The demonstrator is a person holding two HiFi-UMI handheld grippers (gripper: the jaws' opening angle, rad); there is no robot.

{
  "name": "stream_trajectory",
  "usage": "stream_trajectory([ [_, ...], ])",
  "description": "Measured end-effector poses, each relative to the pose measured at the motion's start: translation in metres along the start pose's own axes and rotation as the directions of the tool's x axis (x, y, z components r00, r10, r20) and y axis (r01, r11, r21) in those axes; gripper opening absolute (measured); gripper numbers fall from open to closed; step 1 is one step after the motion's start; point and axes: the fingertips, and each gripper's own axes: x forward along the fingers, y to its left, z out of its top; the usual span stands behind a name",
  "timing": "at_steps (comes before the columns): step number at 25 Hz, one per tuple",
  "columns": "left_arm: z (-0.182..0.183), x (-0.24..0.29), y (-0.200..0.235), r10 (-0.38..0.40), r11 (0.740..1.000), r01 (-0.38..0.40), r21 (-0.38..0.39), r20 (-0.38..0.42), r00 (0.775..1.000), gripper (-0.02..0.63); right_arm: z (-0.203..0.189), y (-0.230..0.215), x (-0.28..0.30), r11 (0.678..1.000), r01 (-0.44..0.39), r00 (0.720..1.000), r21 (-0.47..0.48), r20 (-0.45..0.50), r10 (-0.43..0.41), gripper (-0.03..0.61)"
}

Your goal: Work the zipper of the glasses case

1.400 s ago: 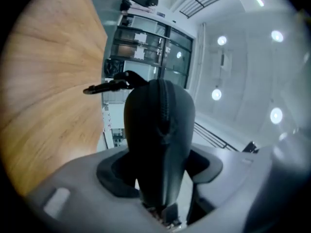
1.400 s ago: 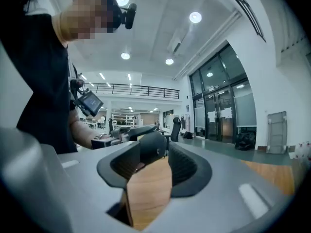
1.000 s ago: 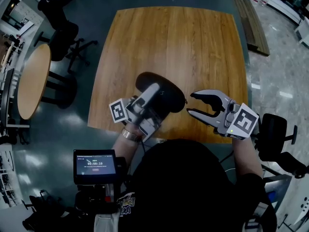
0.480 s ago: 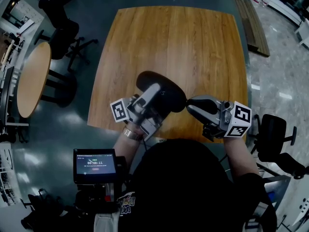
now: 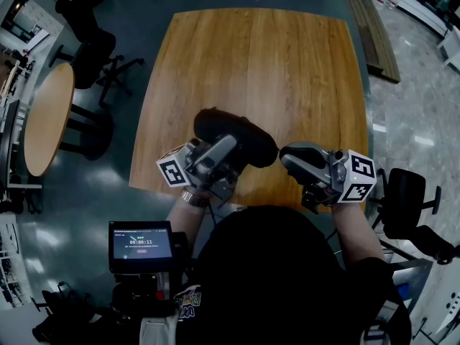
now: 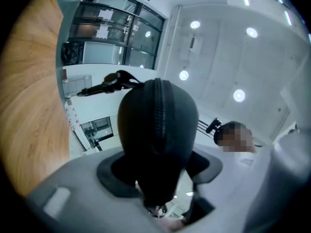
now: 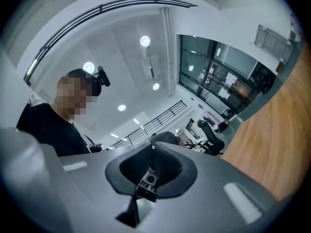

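Tabletop: right tool seemingly tight on zipper

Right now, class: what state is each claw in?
Left claw: closed on the glasses case.
Right claw: closed on the zipper pull.

Square wooden table; round table at left; black chair near it; small lit screen.
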Motion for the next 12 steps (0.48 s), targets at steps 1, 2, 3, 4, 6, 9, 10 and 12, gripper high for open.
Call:
stream_trajectory([
  [1,0.001,0.001,-0.003,-0.007,1.000,0.007,0.026,0.002,1.000,0.256,0.001,0.001,0.001,1.000,-0.010,1.000,0.023,0.010,0.009,0.023],
  [2,0.001,0.001,-0.005,-0.007,0.999,0.007,0.041,0.005,1.000,0.255,0.002,0.001,0.001,0.999,-0.012,1.000,0.031,0.018,0.011,0.023],
  [3,0.001,0.001,-0.004,-0.005,0.999,0.004,0.039,0.010,1.000,0.255,0.003,0.002,0.001,1.000,-0.005,1.000,0.016,0.022,0.005,0.025],
  [4,0.001,0.001,-0.003,-0.002,1.000,0.002,0.019,0.017,1.000,0.255,0.005,0.003,0.001,1.000,0.009,1.000,-0.023,0.023,-0.009,0.025],
  [6,0.002,-0.003,0.004,0.009,0.998,-0.007,-0.056,0.042,0.999,0.255,0.008,0.006,0.003,0.992,0.043,0.999,-0.120,0.015,-0.041,0.025],
  [9,0.002,-0.008,0.011,0.030,0.992,-0.020,-0.126,0.078,0.997,0.255,0.009,0.007,0.005,0.978,0.072,0.997,-0.193,-0.003,-0.074,0.025],
  [10,0.003,-0.009,0.011,0.031,0.992,-0.020,-0.127,0.083,0.996,0.255,0.008,0.006,0.004,0.978,0.074,0.997,-0.196,-0.009,-0.077,0.025],
  [12,0.003,-0.010,0.010,0.015,0.993,-0.005,-0.117,0.087,0.996,0.255,0.009,0.005,0.004,0.986,0.063,0.998,-0.156,-0.005,-0.064,0.028],
])
